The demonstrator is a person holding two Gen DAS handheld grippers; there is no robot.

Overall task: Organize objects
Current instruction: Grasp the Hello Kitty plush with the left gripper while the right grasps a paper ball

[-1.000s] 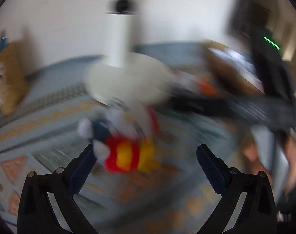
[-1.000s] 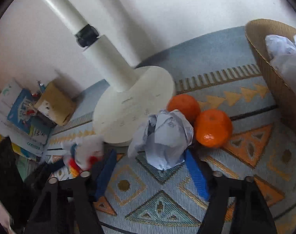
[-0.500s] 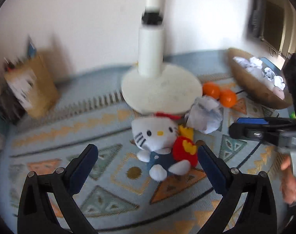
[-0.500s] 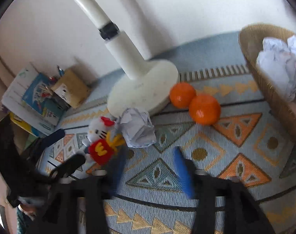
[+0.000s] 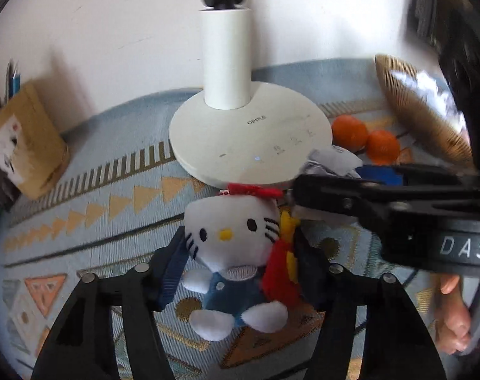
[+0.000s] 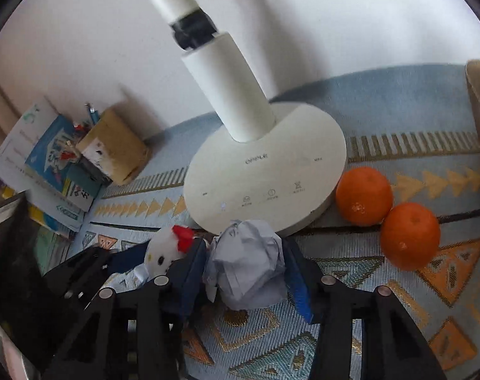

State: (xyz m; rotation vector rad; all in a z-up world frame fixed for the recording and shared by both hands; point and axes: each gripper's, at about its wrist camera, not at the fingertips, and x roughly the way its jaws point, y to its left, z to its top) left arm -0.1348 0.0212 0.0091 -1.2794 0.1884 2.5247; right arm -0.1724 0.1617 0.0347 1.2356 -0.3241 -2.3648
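While both jaws have just been closing, the left hand-held gripper (image 5: 240, 262) is clamped on the plush cat toy (image 5: 232, 253) and the right hand-held gripper (image 6: 246, 272) on the crumpled paper ball (image 6: 247, 262), each just ahead of the lamp base (image 6: 265, 171); the side-by-side tools could collide when lifting, and the paper may crush and slip free

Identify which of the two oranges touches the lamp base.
The farther orange, beside the lamp base, touches its rim; the nearer orange lies further out on the rug, touching only its partner.
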